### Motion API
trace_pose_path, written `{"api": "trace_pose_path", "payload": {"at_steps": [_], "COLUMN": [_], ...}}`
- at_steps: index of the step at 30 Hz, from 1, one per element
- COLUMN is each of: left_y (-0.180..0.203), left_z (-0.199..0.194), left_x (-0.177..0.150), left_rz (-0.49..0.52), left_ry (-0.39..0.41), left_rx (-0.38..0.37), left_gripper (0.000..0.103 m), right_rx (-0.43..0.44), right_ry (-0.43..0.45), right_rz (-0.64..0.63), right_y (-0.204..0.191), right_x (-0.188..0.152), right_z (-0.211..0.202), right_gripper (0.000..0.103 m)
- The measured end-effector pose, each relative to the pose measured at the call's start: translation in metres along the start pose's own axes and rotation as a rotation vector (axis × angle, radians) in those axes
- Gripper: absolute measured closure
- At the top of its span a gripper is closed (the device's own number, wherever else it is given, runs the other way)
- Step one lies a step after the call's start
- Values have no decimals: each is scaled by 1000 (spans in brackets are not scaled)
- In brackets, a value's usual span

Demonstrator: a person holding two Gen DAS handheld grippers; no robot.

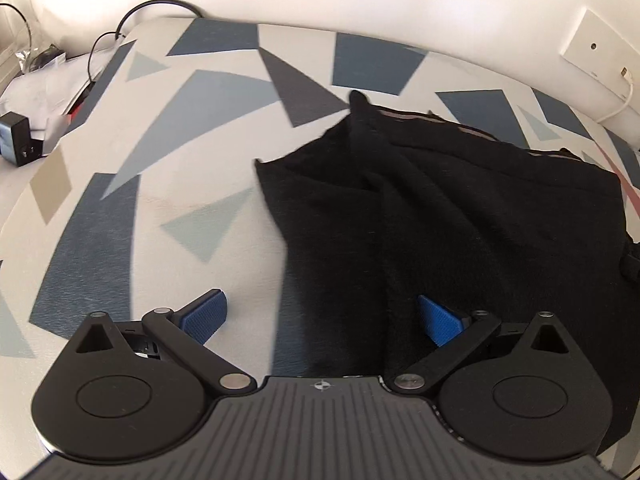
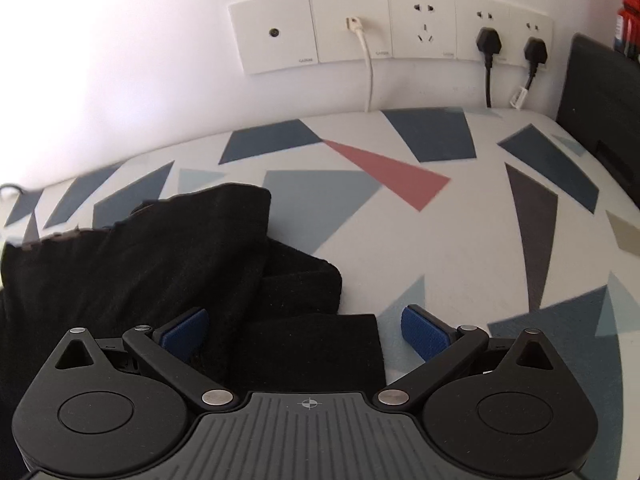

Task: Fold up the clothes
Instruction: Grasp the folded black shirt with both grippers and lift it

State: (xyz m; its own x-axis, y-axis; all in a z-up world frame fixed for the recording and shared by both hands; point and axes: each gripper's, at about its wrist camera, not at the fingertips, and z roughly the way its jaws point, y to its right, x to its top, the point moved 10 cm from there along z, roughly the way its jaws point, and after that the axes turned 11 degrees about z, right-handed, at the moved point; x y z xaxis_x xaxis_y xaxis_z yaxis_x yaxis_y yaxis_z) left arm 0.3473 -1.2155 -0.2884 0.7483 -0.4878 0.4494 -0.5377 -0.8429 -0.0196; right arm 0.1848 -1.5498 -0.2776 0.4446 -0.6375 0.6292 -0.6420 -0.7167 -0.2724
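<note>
— Clothes? Where?
— Black garment (image 1: pixel 440 216) rumpled on the patterned table (image 1: pixel 120 128).
— Grippers?
— Left gripper (image 1: pixel 322 318) and right gripper (image 2: pixel 306 334) both gape wide over its edge, gripping nothing; contact unclear.

Much of the black garment runs out of frame

The black garment (image 1: pixel 460 220) is cut off by the right edge in the left wrist view and by the left edge in the right wrist view; its type cannot be told. The dark panel (image 2: pixel 600 92) leaves the frame too.
</note>
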Motion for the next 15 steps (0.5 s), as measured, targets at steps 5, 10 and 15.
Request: {"api": "trace_pose_path", "payload": {"at_steps": [5,10,15], "left_y": [15,21,40], "left_z": [3,4,-9], "left_x": [4,6,7], "left_rz": [36,55,97], "left_ry": [-8,3,29], "left_rx": [-5,-18,-98], "left_gripper": [0,4,68], "right_rx": [77,125,199], "right_ry": [-34,-50,-74], "right_rz": [-100,-232,-213], "right_y": [-23,-58,-80], "right_x": [-15,-31,-33], "right_z": [-1,-3,-12], "right_gripper": [1,14,71]}}
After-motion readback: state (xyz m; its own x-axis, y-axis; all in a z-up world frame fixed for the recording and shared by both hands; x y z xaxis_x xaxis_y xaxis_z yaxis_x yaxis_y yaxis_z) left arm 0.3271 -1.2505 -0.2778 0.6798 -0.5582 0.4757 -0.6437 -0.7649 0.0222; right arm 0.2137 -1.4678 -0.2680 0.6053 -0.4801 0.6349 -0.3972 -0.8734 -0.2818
